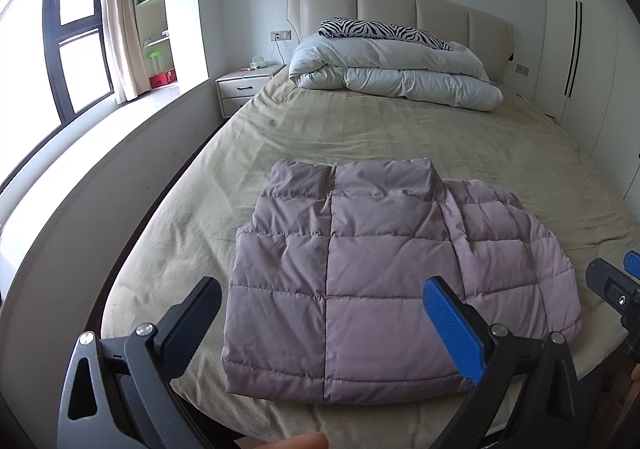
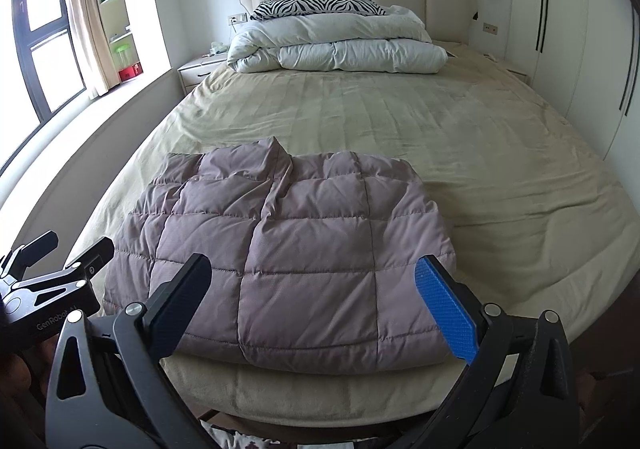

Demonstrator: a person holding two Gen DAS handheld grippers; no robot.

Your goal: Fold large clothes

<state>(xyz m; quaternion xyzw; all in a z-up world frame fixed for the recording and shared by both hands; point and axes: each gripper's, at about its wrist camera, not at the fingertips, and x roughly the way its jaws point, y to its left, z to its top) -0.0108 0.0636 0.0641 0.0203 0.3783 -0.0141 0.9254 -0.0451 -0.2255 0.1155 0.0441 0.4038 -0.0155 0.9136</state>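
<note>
Left wrist view: our left gripper (image 1: 322, 313) hangs w/ jaws spread wide, nothing between them, just above the near edge of the puffer jacket (image 1: 360, 289). The jacket lies in a compact rectangle near the foot of the bed (image 1: 400, 133), collar end pointing to the headboard, right part lapped under the front panel. We judge it mostly folded already; we're held apart from it probably to check the shape or pick a hem grip. The right gripper's tips peek in at the far right edge.

Right wrist view: our right gripper (image 2: 316, 301) is also released, empty, poised over the jacket's near hem, not touching it as far as we can tell. Left gripper sits at lower left, beside the jacket's corner.

Surface & room: beige sheet, lightly creased, soft, so the jacket should slide a bit when pulled. White duvet (image 2: 336, 45) bundled at the headboard w/ a zebra pillow (image 2: 316, 7) on top, well apart from the jacket. Nightstand (image 1: 244, 87), window and shelves on the left, wardrobe (image 2: 560, 29) on the right.
</note>
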